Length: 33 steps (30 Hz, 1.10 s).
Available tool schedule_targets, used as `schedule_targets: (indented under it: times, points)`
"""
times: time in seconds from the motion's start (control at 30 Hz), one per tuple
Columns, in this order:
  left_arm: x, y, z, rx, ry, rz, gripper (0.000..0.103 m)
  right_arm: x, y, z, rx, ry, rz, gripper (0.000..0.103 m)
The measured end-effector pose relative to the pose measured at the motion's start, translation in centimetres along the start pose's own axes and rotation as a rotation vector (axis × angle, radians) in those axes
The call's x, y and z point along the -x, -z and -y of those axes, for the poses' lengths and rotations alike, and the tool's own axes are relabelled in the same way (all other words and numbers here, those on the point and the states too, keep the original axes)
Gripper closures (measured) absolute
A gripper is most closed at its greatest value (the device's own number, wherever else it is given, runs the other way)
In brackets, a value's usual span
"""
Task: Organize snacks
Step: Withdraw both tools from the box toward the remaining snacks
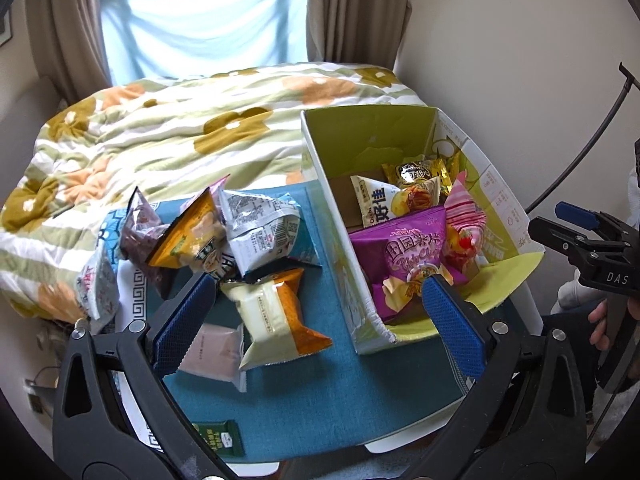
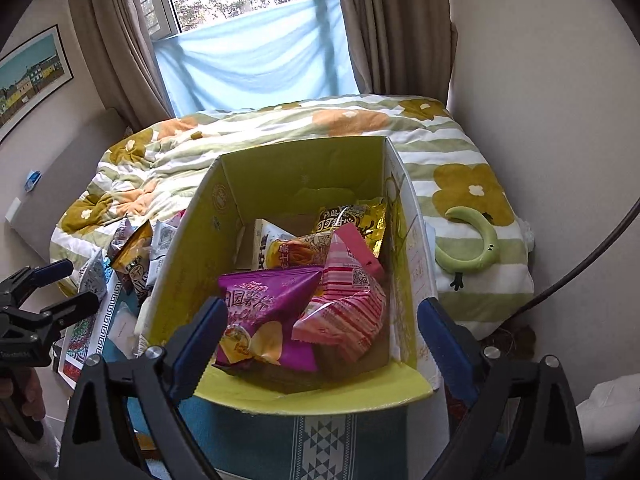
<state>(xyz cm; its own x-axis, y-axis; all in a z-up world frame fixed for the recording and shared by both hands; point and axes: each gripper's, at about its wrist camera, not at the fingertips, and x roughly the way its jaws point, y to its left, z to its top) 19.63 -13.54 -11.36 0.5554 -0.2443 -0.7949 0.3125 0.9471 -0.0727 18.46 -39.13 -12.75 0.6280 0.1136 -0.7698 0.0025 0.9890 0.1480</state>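
My left tool (image 1: 316, 320) hangs with its fingers spread wide and empty over the loose snack packets (image 1: 224, 236) piled at centre left on the counter (image 1: 320, 392). My right tool (image 2: 320, 344), likewise spread and holding nothing, hovers at the lower centre above the cardboard box (image 2: 296, 168), where a purple potato chip bag (image 2: 264, 304) and a pink striped packet (image 2: 344, 312) lie on top.

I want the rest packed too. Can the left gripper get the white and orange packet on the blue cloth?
Probably yes. The left gripper is open and empty, and the white and orange packet lies on top, right between its fingers, outside the box. Nothing covers it.
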Motion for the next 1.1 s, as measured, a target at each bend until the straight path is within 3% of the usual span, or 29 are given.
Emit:
schedule_targets:
  times: [0.37, 0.6, 0.83, 1.1]
  points:
    - [7.7, 3.3, -2.7, 0.053, -0.095, 0.066, 0.001, 7.0, 2.1, -3.8, 0.035, -0.059, 0.087, 0.008]
    - [11.2, 7.3, -6.3, 0.119, -0.183, 0.058, 0.001, 8.1, 3.2, -8.1, 0.123, -0.117, 0.107, 0.008]
    - [11.1, 10.9, -9.9, 0.2, -0.201, -0.011, 0.001, 7.3, 3.7, -12.9, 0.216, -0.196, 0.101, 0.008]
    - [6.7, 14.0, -12.3, 0.263, -0.162, -0.148, 0.001, 3.8, 3.1, -17.9, 0.303, -0.252, 0.049, 0.008]
